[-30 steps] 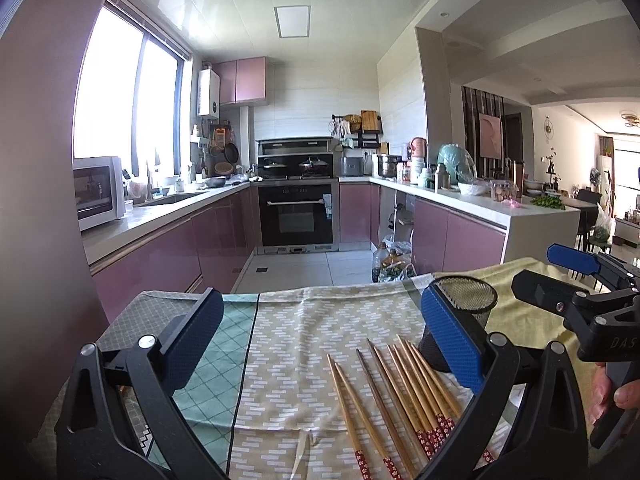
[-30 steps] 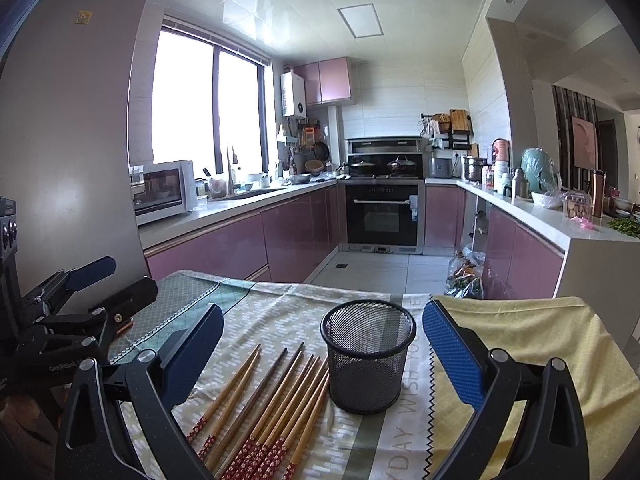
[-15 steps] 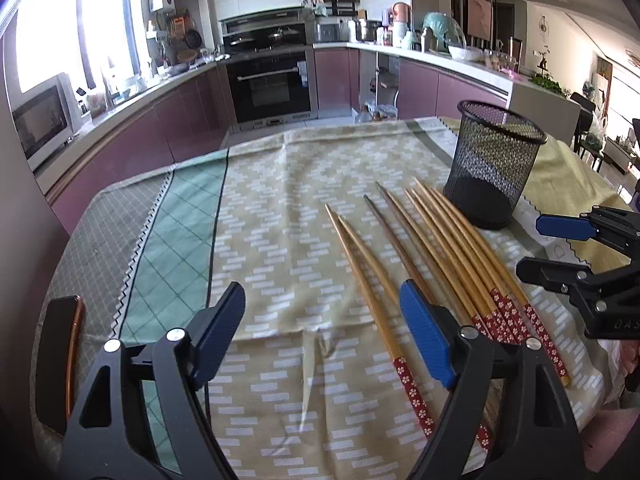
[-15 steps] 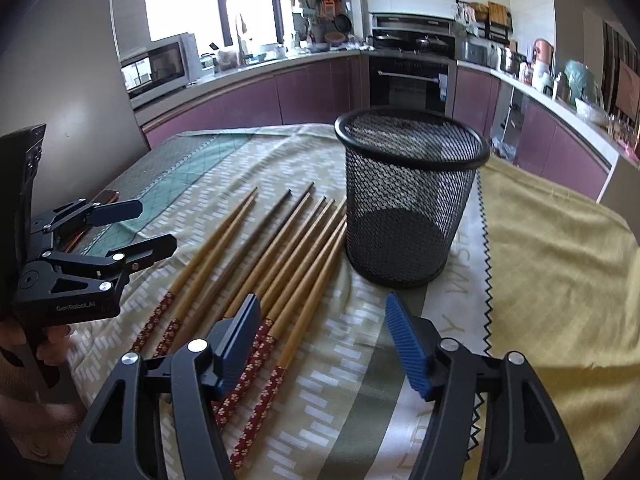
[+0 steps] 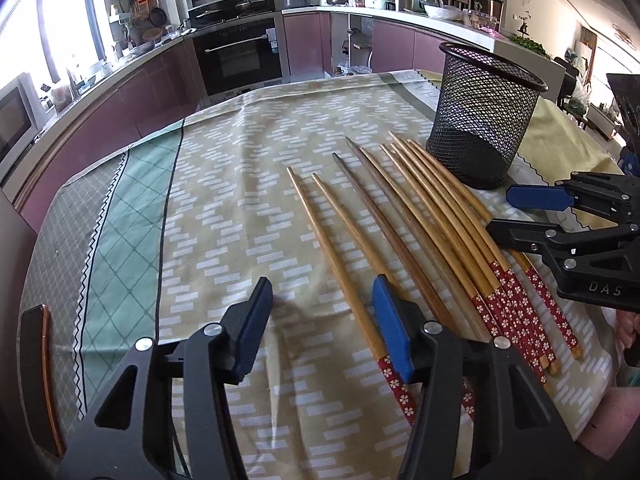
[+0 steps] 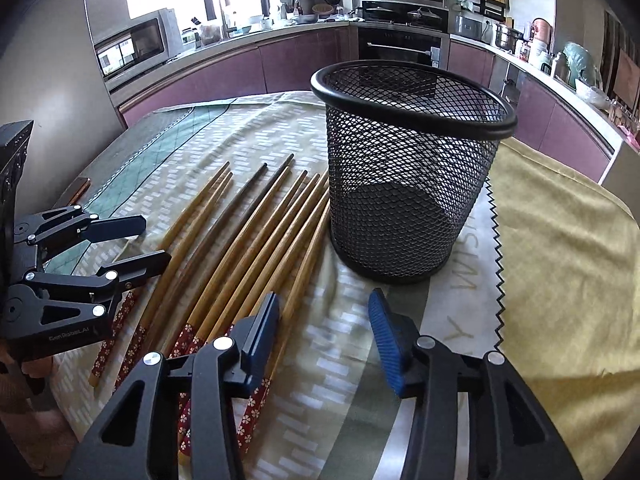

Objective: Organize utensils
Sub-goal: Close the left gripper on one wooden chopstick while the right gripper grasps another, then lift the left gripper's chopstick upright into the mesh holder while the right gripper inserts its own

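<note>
Chopsticks (image 5: 404, 220) lie fanned on the cloth-covered tabletop (image 5: 224, 200), thin tips toward the kitchen and red flowered handles toward the person; the black mesh cup (image 5: 482, 120) stands upright just beside the rightmost tips and looks empty.

Left tool (image 5: 320, 328) hangs low over the near end of the row with its jaws closing. Between its pads there is only cloth. The right-hand blue pad sits over the two leftmost sticks near their handles, so no grip is made yet. To do this step well, the left tool would likely need to shift a little rightward, so that one stick, or a pair, falls between the pads just above the red band. It should close there, not on the taper, where a stick would pivot.

Right tool (image 6: 324, 332) is likewise closing on nothing: its left pad rests beside the rightmost handles, and bare cloth lies between the pads. A nudge toward the sticks should centre one of them. The two tools are near each other over the handles, so working from opposite edges of the row should keep them from colliding. Each lifted stick should go into the cup with its tip down, without knocking the light cup over
</note>
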{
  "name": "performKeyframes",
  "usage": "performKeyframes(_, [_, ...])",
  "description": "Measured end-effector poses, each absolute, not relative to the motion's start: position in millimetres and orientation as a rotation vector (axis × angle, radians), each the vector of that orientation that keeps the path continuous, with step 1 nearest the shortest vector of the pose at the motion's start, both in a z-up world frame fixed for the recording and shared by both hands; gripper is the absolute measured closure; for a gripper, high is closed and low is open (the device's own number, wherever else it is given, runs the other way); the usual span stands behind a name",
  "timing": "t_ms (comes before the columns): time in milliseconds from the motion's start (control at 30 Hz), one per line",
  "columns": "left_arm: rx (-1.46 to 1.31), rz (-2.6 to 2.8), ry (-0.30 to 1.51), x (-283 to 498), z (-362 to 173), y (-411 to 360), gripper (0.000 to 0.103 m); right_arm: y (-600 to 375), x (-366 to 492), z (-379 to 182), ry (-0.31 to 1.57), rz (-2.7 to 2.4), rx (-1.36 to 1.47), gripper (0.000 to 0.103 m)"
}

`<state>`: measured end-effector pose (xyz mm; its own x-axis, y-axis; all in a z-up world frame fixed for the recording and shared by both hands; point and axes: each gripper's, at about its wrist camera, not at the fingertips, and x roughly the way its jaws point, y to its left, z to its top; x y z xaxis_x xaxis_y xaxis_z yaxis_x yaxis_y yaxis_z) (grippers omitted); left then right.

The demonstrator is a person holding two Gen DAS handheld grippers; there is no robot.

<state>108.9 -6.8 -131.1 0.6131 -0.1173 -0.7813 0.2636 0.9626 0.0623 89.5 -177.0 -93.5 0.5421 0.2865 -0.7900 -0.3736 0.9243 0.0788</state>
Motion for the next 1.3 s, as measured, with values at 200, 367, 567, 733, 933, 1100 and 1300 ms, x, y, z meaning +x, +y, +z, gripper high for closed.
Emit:
performKeyframes(200, [0.134,-0.232,0.910,127.5,-130.7,-6.6,0.064,-174.6,98.3,-94.6,0.919,0.404,-0.092,0.062])
performKeyframes(367, [0.097,-0.221,0.916,137.6,-131.1,-7.6,0.082,-179.3,101.7,-94.0,0.935,0.445,-0.030,0.090])
performKeyframes(567, [0.008,-0.218,0.924,140.1,-130.9,-2.4,0.095,-188.3,101.1,-93.3,0.939,0.472,0.044,0.096])
performKeyframes(733, [-0.023,-0.219,0.901,131.4,-122.4,3.8,0.095,-193.0,95.6,-84.0,0.913,0.505,0.064,0.097])
performKeyframes(933, [-0.065,-0.289,0.847,116.6,-92.5,10.7,0.095,-199.8,82.5,-56.5,0.836,0.561,0.086,0.097])
performKeyframes(1100, [-0.087,-0.376,0.756,101.1,-52.1,10.1,0.095,-212.8,73.1,-27.5,0.745,0.589,0.124,0.097])
performKeyframes(1300, [-0.108,-0.465,0.653,81.9,-7.7,4.9,0.096,-226.1,65.6,4.2,0.631,0.602,0.148,0.097])
